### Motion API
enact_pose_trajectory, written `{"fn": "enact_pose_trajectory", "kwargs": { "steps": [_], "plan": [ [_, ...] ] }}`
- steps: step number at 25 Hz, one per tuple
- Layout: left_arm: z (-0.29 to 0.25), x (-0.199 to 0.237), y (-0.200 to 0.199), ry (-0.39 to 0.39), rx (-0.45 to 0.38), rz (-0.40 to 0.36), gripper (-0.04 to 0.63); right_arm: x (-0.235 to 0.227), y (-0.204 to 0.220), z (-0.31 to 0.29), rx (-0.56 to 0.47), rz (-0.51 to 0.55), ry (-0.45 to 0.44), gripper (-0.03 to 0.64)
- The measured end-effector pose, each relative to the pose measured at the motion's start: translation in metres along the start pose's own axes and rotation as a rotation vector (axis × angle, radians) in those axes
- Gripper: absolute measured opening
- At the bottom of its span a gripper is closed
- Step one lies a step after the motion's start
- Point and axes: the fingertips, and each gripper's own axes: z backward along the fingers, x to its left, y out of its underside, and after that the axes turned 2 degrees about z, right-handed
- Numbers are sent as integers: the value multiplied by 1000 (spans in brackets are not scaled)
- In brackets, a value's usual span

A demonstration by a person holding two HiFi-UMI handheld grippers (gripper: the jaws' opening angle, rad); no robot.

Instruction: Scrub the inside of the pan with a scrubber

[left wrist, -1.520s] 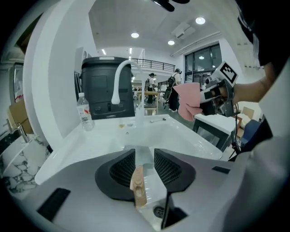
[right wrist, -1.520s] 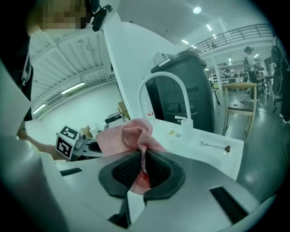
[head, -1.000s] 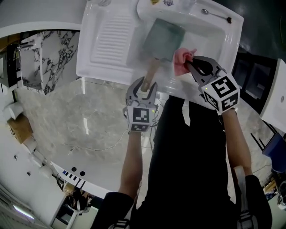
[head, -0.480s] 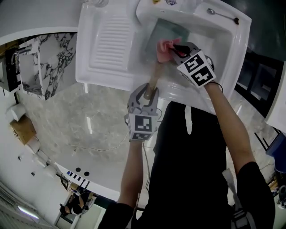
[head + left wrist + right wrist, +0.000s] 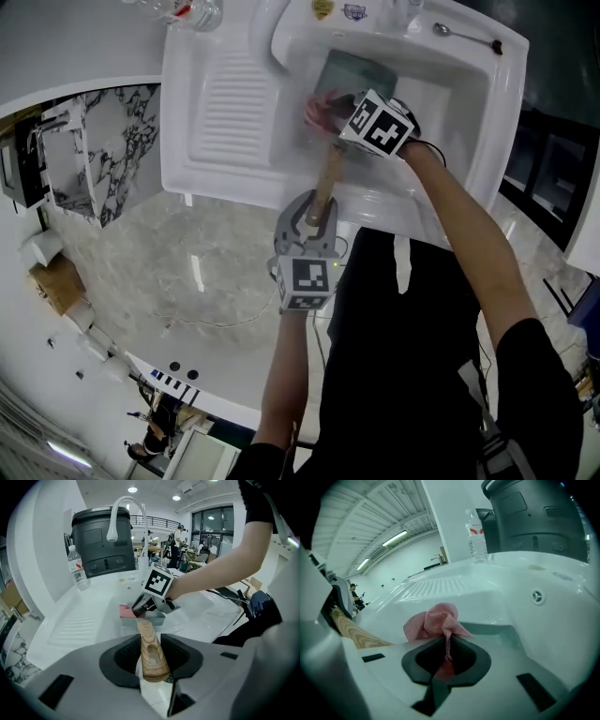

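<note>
A square grey-green pan (image 5: 354, 71) lies in the white sink basin (image 5: 441, 103), its wooden handle (image 5: 327, 183) pointing toward me. My left gripper (image 5: 307, 208) has just closed its jaws on that handle (image 5: 151, 651), and the pads press on the wood. My right gripper (image 5: 342, 111) is shut on a pink mesh scrubber (image 5: 433, 623), bunched beyond its fingertips. It reaches down into the pan (image 5: 150, 619) at the left side, with the scrubber (image 5: 125, 611) at the pan's inner edge. The marker cube hides most of the pan's floor in the head view.
A ribbed drainboard (image 5: 225, 89) lies left of the basin. A white faucet (image 5: 123, 508) arches over the back rim, with a water bottle (image 5: 77, 569) and a dark bin (image 5: 101, 543) behind. A spoon (image 5: 459, 36) rests on the far right rim.
The right gripper came down and leftward from the basin's near rim into the pan with the scrubber. The left gripper's jaws closed on the wooden handle.
</note>
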Motion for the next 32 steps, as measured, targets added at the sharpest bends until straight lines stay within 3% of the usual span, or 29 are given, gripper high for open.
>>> {"fn": "enact_pose_trajectory", "kwargs": {
  "steps": [11,14,17,21,28,32],
  "plan": [
    [-2,-1,4,30,6,-11,151,25,-15,-16,-64,70,-194,38],
    [-1,-1,9,27,28,4,152,24,-16,-18,-70,92,-206,38],
    [-2,0,6,15,20,-15,150,16,-12,-22,-36,127,-135,38],
    [-2,0,5,22,23,-19,150,-19,-4,-29,36,166,46,38],
    [-4,-2,6,35,26,-16,150,-77,11,-38,140,226,272,38],
    [-3,-2,2,42,37,-20,150,-100,16,-41,202,266,362,38]
  ]
}}
